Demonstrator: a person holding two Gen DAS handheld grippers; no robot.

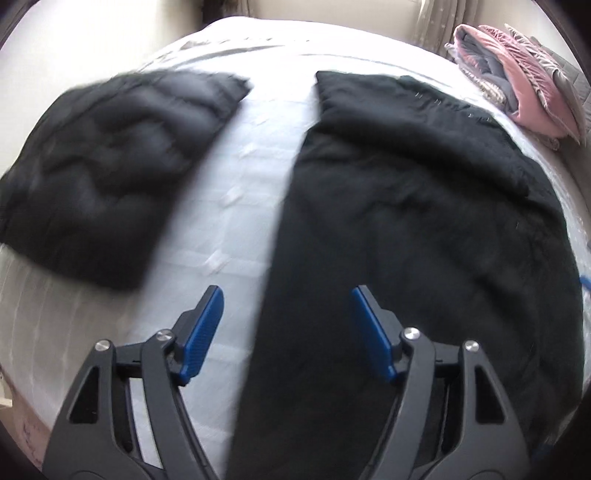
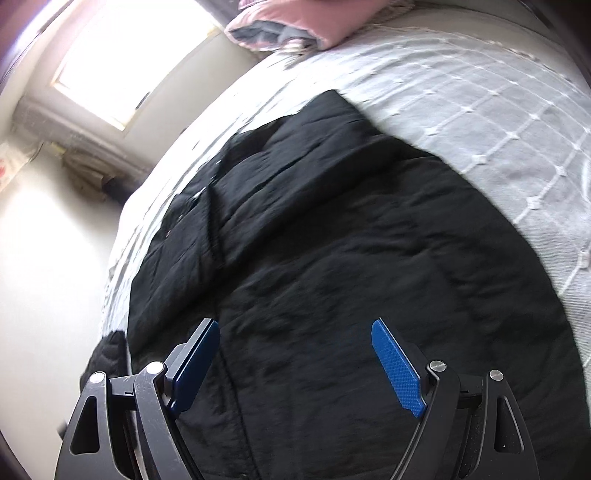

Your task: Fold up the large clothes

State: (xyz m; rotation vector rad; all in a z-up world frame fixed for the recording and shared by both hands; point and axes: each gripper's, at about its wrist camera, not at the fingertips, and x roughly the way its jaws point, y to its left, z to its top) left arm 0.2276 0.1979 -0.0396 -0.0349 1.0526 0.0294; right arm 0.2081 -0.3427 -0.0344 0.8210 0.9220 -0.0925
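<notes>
A large black garment (image 1: 424, 221) lies spread flat on the white quilted bed (image 1: 236, 177), on the right half of the left wrist view. A second black garment, folded into a rough rectangle (image 1: 107, 166), lies to its left. My left gripper (image 1: 288, 295) is open and empty, above the near left edge of the large garment. In the right wrist view the large black garment (image 2: 332, 240) fills the middle. My right gripper (image 2: 295, 325) is open and empty, just above it.
A pile of pink and grey folded bedding (image 1: 517, 81) sits at the bed's far right corner; it also shows in the right wrist view (image 2: 280, 29). A bright window (image 2: 129, 55) and a wall lie beyond the bed's left edge (image 2: 122, 229).
</notes>
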